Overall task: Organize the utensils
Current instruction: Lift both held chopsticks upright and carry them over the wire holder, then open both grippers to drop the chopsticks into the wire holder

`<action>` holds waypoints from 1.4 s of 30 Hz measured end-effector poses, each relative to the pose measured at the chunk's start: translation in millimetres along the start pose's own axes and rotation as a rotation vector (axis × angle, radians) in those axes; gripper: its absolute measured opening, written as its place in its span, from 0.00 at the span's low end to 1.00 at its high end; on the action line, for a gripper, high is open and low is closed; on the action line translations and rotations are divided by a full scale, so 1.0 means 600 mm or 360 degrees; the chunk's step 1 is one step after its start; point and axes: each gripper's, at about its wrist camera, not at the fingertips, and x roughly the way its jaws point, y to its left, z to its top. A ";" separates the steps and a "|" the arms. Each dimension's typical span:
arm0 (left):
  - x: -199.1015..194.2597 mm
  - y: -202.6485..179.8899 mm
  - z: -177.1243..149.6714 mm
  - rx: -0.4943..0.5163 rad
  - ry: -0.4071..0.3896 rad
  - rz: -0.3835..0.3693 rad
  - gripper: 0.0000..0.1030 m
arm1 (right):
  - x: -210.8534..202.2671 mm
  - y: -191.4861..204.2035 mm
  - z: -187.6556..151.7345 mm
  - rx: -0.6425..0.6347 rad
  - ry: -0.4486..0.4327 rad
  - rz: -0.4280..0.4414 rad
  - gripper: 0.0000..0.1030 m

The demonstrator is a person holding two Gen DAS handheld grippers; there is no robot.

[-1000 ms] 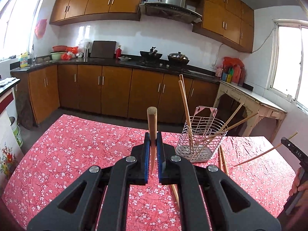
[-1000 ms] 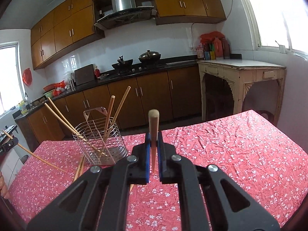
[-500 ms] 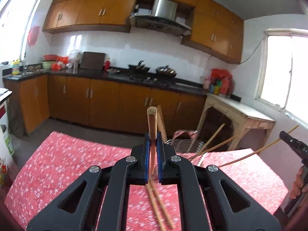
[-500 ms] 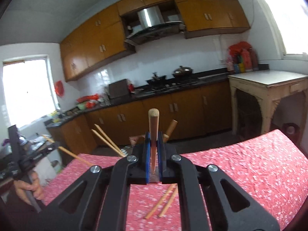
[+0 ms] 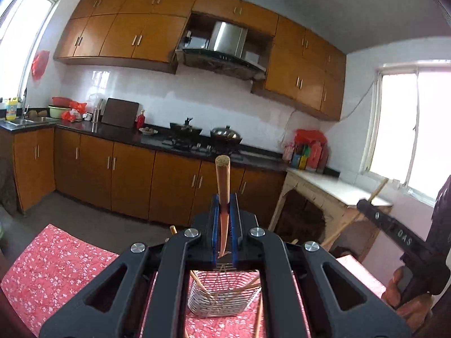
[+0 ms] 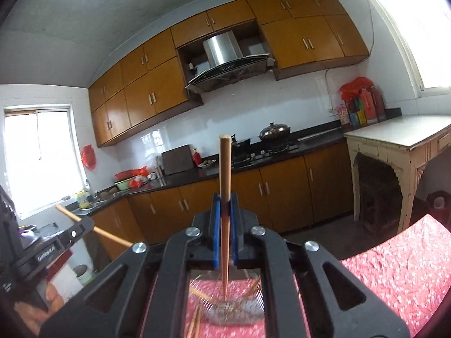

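Observation:
Each gripper pinches one wooden chopstick, held upright. My left gripper (image 5: 224,205) is shut on a chopstick (image 5: 222,181) whose tip hangs above the wire utensil basket (image 5: 222,298). That basket stands on the red flowered tablecloth (image 5: 56,267) with several chopsticks leaning in it. My right gripper (image 6: 224,205) is shut on its own chopstick (image 6: 225,169), and the basket (image 6: 225,307) shows blurred below its jaws. Each view catches the other gripper at its edge: the right one (image 5: 366,204) with its chopstick (image 5: 375,193), the left one (image 6: 90,222) with its chopstick (image 6: 104,233).
Loose chopsticks (image 5: 258,318) lie on the cloth beside the basket. Behind the table run brown kitchen cabinets (image 5: 126,180) with a stove and pots (image 5: 225,133). A white side table (image 5: 332,188) stands at the right. A person's hand (image 5: 406,301) holds the right gripper's handle.
Both grippers have risen and tilted up, each still clamped on its chopstick. The basket has slid from ahead of the jaws to beneath them, and the two grippers have drawn closer together.

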 end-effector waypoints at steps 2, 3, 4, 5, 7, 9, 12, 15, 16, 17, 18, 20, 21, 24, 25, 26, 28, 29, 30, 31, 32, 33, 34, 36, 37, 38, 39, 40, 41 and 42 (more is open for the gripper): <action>0.021 0.001 -0.008 -0.0001 0.0052 0.0012 0.06 | 0.026 -0.002 -0.007 -0.0012 0.0000 -0.0024 0.07; 0.033 0.004 -0.013 -0.0011 0.0084 0.0011 0.06 | 0.042 -0.005 -0.012 -0.0013 0.0013 -0.0034 0.07; 0.045 0.007 -0.019 -0.0022 0.0115 0.0003 0.06 | 0.056 -0.008 -0.017 -0.0012 0.0021 -0.0044 0.07; 0.054 0.010 -0.023 -0.0024 0.0139 0.0001 0.06 | 0.067 -0.012 -0.023 -0.0011 0.0030 -0.0046 0.07; 0.068 0.013 -0.033 -0.0017 0.0176 0.0003 0.06 | 0.085 -0.014 -0.029 -0.0013 0.0044 -0.0047 0.07; 0.080 0.012 -0.038 0.0001 0.0207 0.0005 0.06 | 0.102 -0.014 -0.040 -0.0016 0.0065 -0.0040 0.07; 0.092 0.014 -0.047 0.0002 0.0253 0.0002 0.06 | 0.123 -0.013 -0.055 -0.0020 0.0099 -0.0034 0.07; 0.103 0.016 -0.056 0.0002 0.0293 -0.0010 0.06 | 0.136 -0.014 -0.069 -0.0022 0.0131 -0.0029 0.07; 0.102 0.018 -0.060 0.0007 0.0300 -0.0010 0.06 | 0.141 -0.014 -0.072 -0.0023 0.0140 -0.0028 0.07; 0.104 0.019 -0.063 0.0010 0.0313 -0.0010 0.06 | 0.144 -0.012 -0.075 -0.0023 0.0148 -0.0024 0.07; 0.105 0.019 -0.066 0.0010 0.0322 -0.0008 0.06 | 0.146 -0.010 -0.077 -0.0023 0.0155 -0.0023 0.07; 0.109 0.022 -0.070 0.0001 0.0345 -0.0014 0.06 | 0.152 -0.010 -0.082 -0.0014 0.0168 -0.0018 0.07; 0.111 0.023 -0.072 -0.0006 0.0356 -0.0016 0.06 | 0.155 -0.010 -0.085 -0.0004 0.0178 -0.0012 0.07; 0.114 0.028 -0.078 -0.0014 0.0390 -0.0020 0.06 | 0.163 -0.012 -0.094 0.0021 0.0211 0.0006 0.07; 0.116 0.029 -0.079 -0.0012 0.0395 -0.0019 0.06 | 0.167 -0.012 -0.098 0.0027 0.0226 0.0007 0.07; 0.118 0.029 -0.080 -0.0009 0.0402 -0.0019 0.06 | 0.167 -0.012 -0.102 0.0031 0.0235 0.0009 0.07; 0.120 0.032 -0.084 -0.0014 0.0422 -0.0021 0.06 | 0.174 -0.013 -0.109 0.0051 0.0268 0.0015 0.07; 0.123 0.032 -0.083 -0.0017 0.0431 -0.0023 0.06 | 0.179 -0.014 -0.112 0.0064 0.0287 0.0019 0.07; 0.124 0.034 -0.085 -0.0021 0.0446 -0.0024 0.06 | 0.184 -0.016 -0.116 0.0081 0.0309 0.0023 0.07; 0.126 0.035 -0.086 -0.0021 0.0456 -0.0023 0.06 | 0.185 -0.017 -0.118 0.0090 0.0322 0.0024 0.07; 0.128 0.036 -0.087 -0.0020 0.0470 -0.0021 0.06 | 0.190 -0.021 -0.122 0.0104 0.0339 0.0021 0.07; 0.131 0.038 -0.087 -0.0022 0.0481 -0.0017 0.06 | 0.193 -0.023 -0.125 0.0112 0.0355 0.0016 0.07; 0.132 0.040 -0.088 -0.0025 0.0488 -0.0014 0.06 | 0.198 -0.025 -0.130 0.0119 0.0374 0.0010 0.07; 0.137 0.042 -0.089 -0.0026 0.0504 -0.0002 0.06 | 0.204 -0.028 -0.135 0.0119 0.0400 -0.0004 0.07; 0.139 0.044 -0.090 -0.0028 0.0510 0.0001 0.06 | 0.208 -0.028 -0.137 0.0113 0.0411 -0.0012 0.07; 0.141 0.045 -0.091 -0.0029 0.0518 0.0003 0.06 | 0.209 -0.028 -0.139 0.0105 0.0413 -0.0019 0.07; 0.142 0.046 -0.092 -0.0031 0.0526 0.0009 0.06 | 0.209 -0.027 -0.141 0.0096 0.0418 -0.0023 0.07; 0.144 0.047 -0.094 -0.0031 0.0533 0.0014 0.06 | 0.210 -0.026 -0.142 0.0094 0.0424 -0.0027 0.08; 0.145 0.047 -0.094 -0.0031 0.0542 0.0022 0.06 | 0.210 -0.026 -0.142 0.0093 0.0431 -0.0031 0.09; 0.147 0.048 -0.095 -0.0033 0.0549 0.0030 0.06 | 0.210 -0.028 -0.143 0.0094 0.0438 -0.0045 0.11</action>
